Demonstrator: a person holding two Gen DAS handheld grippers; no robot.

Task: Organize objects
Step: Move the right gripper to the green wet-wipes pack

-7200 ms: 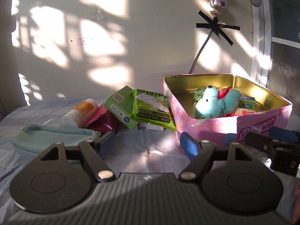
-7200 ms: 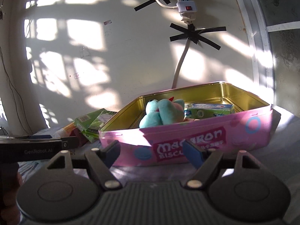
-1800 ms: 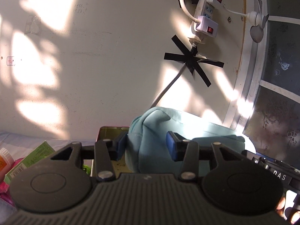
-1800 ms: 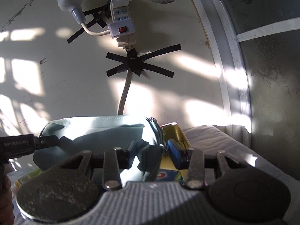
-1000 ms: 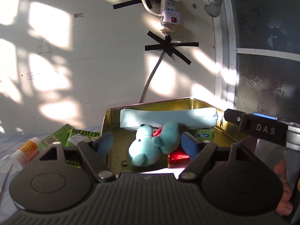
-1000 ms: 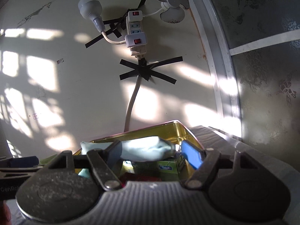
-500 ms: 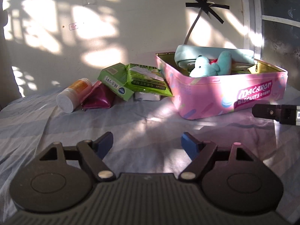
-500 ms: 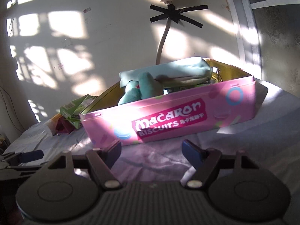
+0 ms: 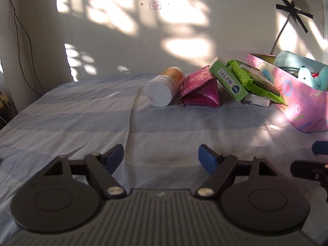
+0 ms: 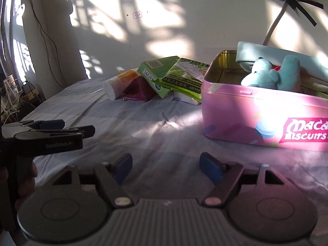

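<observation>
Pink tin (image 10: 256, 110) w/ gold lining sits at right on the striped bedsheet (image 9: 86, 119), already holding the teal plush (image 10: 266, 75) and a pale blue pouch (image 10: 272, 53). Left outside, in a row just beside its left wall: white-capped bottle (image 9: 164, 89) lying on its side, magenta pouch (image 9: 202, 93) touching it, green box (image 9: 227, 82) and green wipes pack (image 9: 254, 80) leaning on each other against the tin.

Left gripper (image 9: 161, 158) and right gripper (image 10: 165, 167) both hover low over bare sheet, jaws spread wide, nothing held, well apart from the items.

Next pick is prob. the bottle, nearest the left gripper. It's round and may roll, so the person should close across the body, not the cap end, approach low and square. Lifting the pouch first could topple the leaning box.
</observation>
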